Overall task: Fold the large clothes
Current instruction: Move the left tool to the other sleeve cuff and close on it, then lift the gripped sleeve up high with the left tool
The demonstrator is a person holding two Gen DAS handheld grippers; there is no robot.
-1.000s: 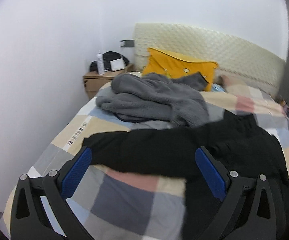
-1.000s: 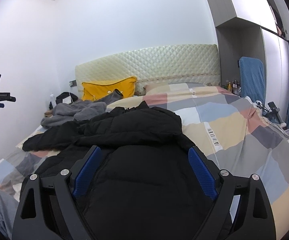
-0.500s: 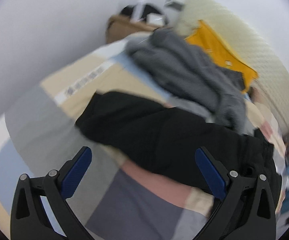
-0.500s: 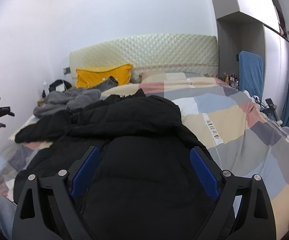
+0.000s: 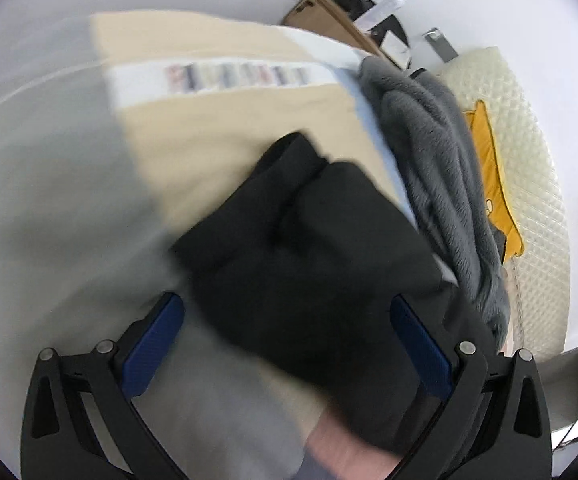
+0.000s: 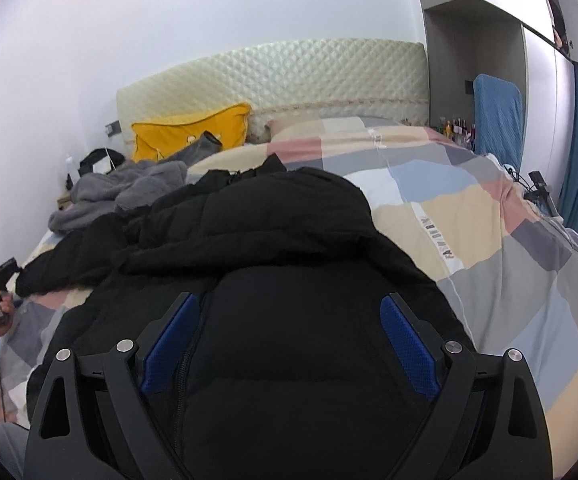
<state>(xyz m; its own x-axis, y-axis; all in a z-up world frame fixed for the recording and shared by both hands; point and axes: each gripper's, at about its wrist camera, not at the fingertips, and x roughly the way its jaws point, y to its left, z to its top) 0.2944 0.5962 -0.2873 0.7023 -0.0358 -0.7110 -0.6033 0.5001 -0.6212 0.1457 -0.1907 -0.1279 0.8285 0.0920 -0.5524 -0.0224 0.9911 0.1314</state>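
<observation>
A black puffer jacket point(image 6: 281, 264) lies spread on the checked bedspread point(image 6: 489, 248), its zipper facing up. My right gripper point(image 6: 289, 312) is open and empty just above the jacket's body. One black sleeve point(image 5: 309, 248) stretches toward the bed's left edge. My left gripper point(image 5: 287, 312) is open and empty, tilted, with the sleeve end lying between its blue pads point(image 5: 153, 344). In the right wrist view the left gripper point(image 6: 1, 280) shows in a hand at the far left.
A grey fleece garment point(image 6: 125, 192) is heaped near the headboard, also in the left wrist view point(image 5: 441, 168). A yellow pillow point(image 6: 193, 132) leans on the quilted headboard point(image 6: 289, 76). A wooden nightstand point(image 5: 329, 8) stands by the wall. A blue chair point(image 6: 497, 112) is at right.
My left gripper has dropped toward the sleeve end and rolled, so the bed now looks tilted. My right gripper has barely moved over the jacket body.
</observation>
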